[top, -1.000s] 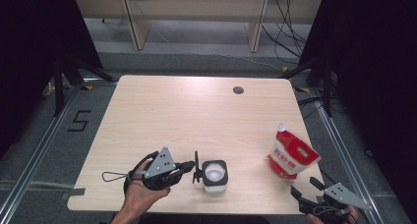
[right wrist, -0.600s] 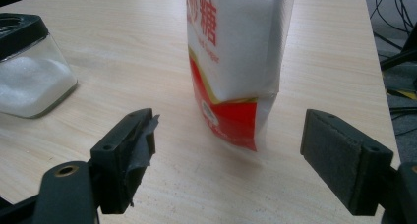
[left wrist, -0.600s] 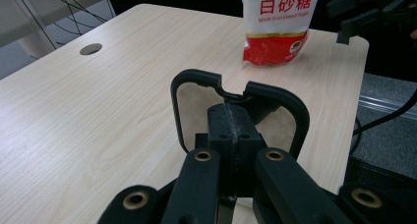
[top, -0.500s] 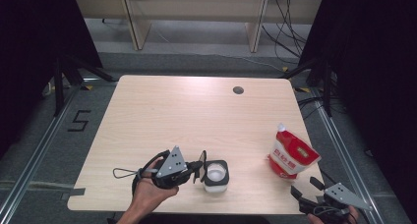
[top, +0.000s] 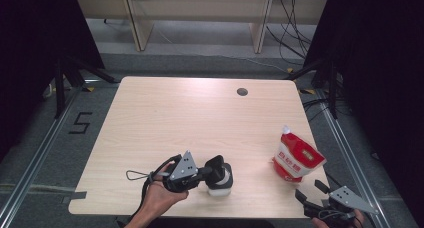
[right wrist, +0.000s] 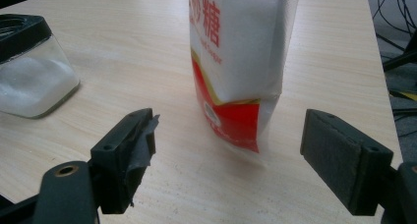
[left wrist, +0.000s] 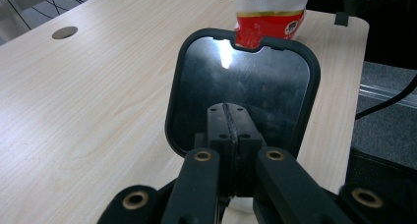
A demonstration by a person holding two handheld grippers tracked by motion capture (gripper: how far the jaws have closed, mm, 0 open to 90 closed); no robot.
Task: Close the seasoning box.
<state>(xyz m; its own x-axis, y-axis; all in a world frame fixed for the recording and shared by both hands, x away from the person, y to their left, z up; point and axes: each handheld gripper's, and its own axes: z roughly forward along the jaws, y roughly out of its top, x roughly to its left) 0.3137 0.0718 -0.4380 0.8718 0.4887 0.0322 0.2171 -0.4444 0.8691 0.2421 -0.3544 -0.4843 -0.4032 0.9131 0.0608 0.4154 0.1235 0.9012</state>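
The left hand-held gripper point(top: 216, 169) holds the flat black plastic lid point(left wrist: 242, 94) over the square glass sugar jar point(top: 220, 180) near the tabletop's point(top: 190, 118) front edge; next, seat it squarely. The right hand-held gripper point(right wrist: 228, 155) waits wide.

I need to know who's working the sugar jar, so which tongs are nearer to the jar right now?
Left. The left tongs are over the jar, shut on its black lid. The right tongs sit open at the table's near right corner, beside the sugar bag.

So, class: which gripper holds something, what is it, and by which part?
The left gripper holds the black lid by its near edge; the right gripper is open, empty.
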